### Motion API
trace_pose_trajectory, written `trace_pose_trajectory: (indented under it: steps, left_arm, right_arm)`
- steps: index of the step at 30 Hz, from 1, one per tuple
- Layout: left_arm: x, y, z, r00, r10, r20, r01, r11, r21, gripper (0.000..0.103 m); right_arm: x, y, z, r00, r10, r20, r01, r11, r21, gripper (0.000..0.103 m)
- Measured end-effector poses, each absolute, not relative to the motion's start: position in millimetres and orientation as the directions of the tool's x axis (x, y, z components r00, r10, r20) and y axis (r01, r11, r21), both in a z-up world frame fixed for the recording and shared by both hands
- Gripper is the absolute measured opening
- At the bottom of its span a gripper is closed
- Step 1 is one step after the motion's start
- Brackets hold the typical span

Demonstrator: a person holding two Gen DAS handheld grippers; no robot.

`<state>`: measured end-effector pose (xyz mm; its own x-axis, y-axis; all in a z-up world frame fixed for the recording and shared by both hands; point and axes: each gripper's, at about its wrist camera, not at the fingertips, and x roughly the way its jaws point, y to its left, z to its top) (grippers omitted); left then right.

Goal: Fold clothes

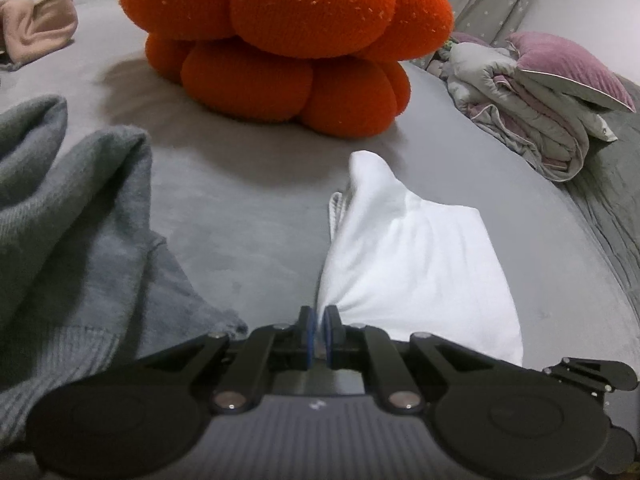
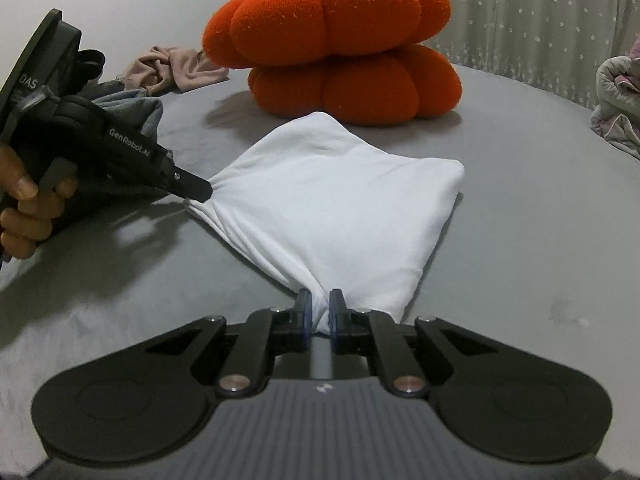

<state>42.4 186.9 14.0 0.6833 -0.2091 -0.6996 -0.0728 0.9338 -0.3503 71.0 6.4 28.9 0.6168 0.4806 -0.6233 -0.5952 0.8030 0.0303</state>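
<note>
Both grippers pinched corners of the white garment point(image 2: 336, 200), the left gripper point(image 1: 319, 330) and right gripper point(image 2: 320, 312) each closed on a thin bunch of cloth, the rest lying partly folded on the grey bed point(image 2: 520, 200). Such small bites looked likely to slip if pulled apart, spoiling the fold. Orange pumpkin cushions point(image 2: 340, 48), a grey sweater point(image 1: 72, 220) and bundled bedding point(image 1: 532, 104) lay nearby.

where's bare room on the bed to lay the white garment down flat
Bare grey bed surface lies right of the white garment, up to the folded quilt. A second patch lies between the garment and the orange pumpkin cushion, running toward the grey sweater. The left side is crowded: sweater, pink cloth, left gripper. The right gripper grips the near corner.
</note>
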Motion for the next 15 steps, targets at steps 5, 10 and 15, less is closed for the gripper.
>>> trace_pose_trajectory:
  steps: [5, 10, 15]
  left_arm:
    - [43, 189, 18, 0.675, -0.202, -0.709, -0.083, 0.935, -0.345, 0.011]
    - [39, 168, 37, 0.693, 0.004, -0.721, -0.124, 0.986, -0.113, 0.033]
    - [41, 153, 49, 0.759, -0.018, -0.65, -0.084, 0.989, -0.124, 0.03]
  right_arm:
    - [67, 5, 36, 0.595, 0.505, -0.625, -0.626, 0.779, 0.033, 0.046]
    - [65, -18, 56, 0.643, 0.522, -0.561, -0.577, 0.811, 0.094, 0.063]
    - [79, -31, 57, 0.695, 0.471, -0.543, -0.475, 0.868, 0.145, 0.007]
